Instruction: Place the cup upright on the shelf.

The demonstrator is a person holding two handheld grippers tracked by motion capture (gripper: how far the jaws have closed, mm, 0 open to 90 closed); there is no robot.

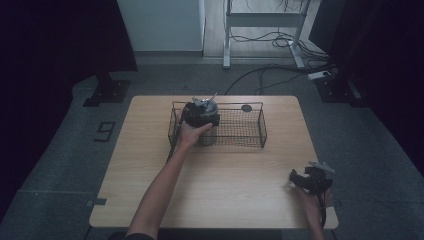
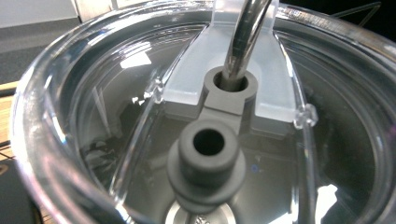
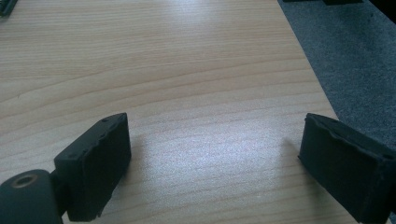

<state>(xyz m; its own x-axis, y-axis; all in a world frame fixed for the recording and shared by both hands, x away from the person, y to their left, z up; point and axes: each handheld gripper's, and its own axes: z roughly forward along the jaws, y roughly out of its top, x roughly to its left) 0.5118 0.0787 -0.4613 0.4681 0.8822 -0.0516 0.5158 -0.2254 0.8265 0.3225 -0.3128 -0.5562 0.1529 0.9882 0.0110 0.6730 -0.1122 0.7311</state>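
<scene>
Right claw (image 1: 296, 176): lower right of the high view, near the table's (image 1: 240, 190) front right corner, held low over bare wood. In the right gripper view its jaws stand wide apart, with nothing between them but wood grain. Idle.

Table: light wood, bare across its front and middle.

Left hand (image 1: 190, 132): reaches from the bottom edge up to centre frame, at the near wall of the basket (image 1: 262, 125).

Left claw (image 1: 200, 116): centre of the high view, at the left end of the basket, over a cup (image 1: 206, 136) that stands there. How far its jaws are open cannot be told; they are hidden, and whether they grip the cup is unclear.

Cup: clear lid (image 2: 224, 93) seen close in the left gripper view, with a frosted slider, a grey plug (image 2: 208, 161) at lower centre and a metal straw (image 2: 245, 32) rising out of a grey-ringed hole toward the upper edge.

Basket: black wire, rectangular, on the far half of the table. Its middle and right part look empty; a small dark disc (image 1: 246, 108) shows by its far rim.

Floor (image 1: 60, 165): grey carpet, cables and a white frame at the upper edge.

Step in hand, as judged: the left claw is either setting the cup into the basket or taking it out; which of the two cannot be told.

Next move, as judged: keep the cup upright, clear the wire rim and the straw, and have the right claw ready to help.
</scene>
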